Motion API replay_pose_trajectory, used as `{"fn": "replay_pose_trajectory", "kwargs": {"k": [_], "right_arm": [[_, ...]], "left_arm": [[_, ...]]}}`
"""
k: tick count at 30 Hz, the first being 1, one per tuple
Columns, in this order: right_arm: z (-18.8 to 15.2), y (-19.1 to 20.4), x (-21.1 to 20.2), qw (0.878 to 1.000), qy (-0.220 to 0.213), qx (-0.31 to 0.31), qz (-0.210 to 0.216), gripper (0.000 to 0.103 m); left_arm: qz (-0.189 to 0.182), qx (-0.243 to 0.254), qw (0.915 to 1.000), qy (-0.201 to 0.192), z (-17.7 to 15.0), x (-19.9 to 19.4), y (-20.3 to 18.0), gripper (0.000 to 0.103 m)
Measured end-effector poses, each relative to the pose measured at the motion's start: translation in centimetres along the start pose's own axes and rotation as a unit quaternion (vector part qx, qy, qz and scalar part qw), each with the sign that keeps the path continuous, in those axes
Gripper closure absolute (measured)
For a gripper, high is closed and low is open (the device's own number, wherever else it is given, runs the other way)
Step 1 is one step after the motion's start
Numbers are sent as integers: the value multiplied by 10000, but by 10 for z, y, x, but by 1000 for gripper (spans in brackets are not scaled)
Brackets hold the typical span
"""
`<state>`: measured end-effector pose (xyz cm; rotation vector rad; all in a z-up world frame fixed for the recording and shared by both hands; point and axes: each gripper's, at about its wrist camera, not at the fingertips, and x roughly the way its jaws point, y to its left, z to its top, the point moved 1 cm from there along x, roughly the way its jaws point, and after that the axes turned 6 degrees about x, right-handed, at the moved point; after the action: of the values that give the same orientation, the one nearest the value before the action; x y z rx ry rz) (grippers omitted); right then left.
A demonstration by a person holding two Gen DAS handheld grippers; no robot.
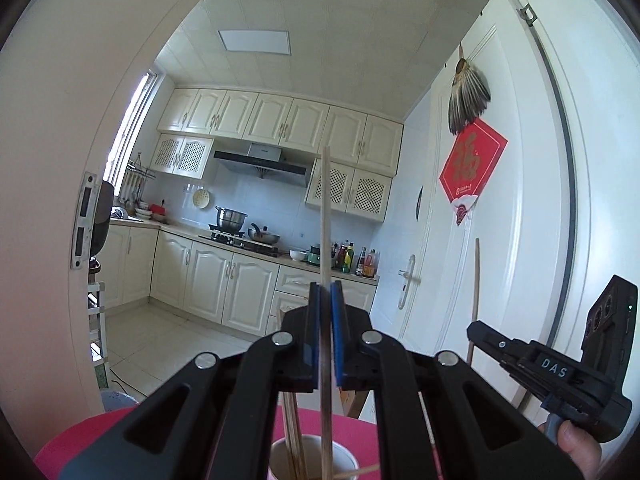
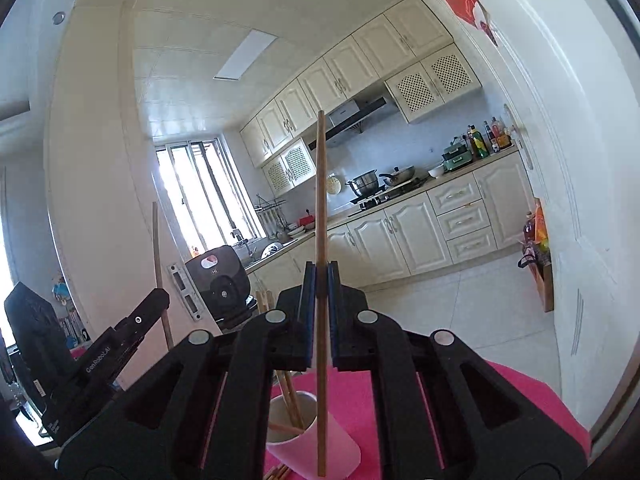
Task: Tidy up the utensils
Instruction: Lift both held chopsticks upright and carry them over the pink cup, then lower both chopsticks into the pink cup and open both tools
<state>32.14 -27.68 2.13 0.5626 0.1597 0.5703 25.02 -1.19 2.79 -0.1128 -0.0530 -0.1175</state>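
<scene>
My left gripper pinches a pale chopstick upright, its lower end already inside the paper cup directly below; my right gripper clamps a darker chopstick whose tip seems to hang just right of the cup. Both stand over a pink tabletop, kitchen far behind

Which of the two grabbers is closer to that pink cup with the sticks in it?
Left, seemingly. The left gripper hangs right over the cup, its chopstick reaching down inside. The right gripper holds its chopstick beside the cup, tip outside the rim.
</scene>
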Motion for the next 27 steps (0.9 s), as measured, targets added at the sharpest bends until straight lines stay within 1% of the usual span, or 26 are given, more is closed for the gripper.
{"fn": "replay_pose_trajectory", "kwargs": {"k": [2, 5, 10, 16, 19, 22, 24, 26, 27], "right_arm": [[-4, 2, 18, 9998, 37, 63, 180, 97], [-6, 1, 32, 9990, 39, 150, 428, 97], [-11, 0, 49, 9974, 58, 203, 688, 97], [-22, 8, 56, 9964, 203, -118, 812, 97], [-22, 7, 54, 9956, 218, -124, 898, 97], [-24, 8, 51, 9951, 285, -187, 931, 97], [-24, 11, 50, 9948, 311, -280, 929, 97], [-24, 13, 48, 9947, 333, -343, 915, 97], [-24, 14, 47, 9945, 354, -355, 920, 97]], "left_arm": [[36, 65, 10000, -42, -3, 11, 1, 97], [90, 56, 9999, -76, -8, 26, 4, 97], [205, 107, 9996, -139, -19, 40, 8, 97], [194, 233, 9995, 104, -33, 56, 7, 97], [152, 286, 9989, 328, -41, 60, 6, 97], [148, 321, 9986, 390, -43, 58, 5, 97], [100, 352, 9980, 525, -42, 60, 5, 93], [152, 409, 9978, 508, -41, 56, 4, 74], [167, 430, 9977, 487, -39, 53, 4, 73]]}}
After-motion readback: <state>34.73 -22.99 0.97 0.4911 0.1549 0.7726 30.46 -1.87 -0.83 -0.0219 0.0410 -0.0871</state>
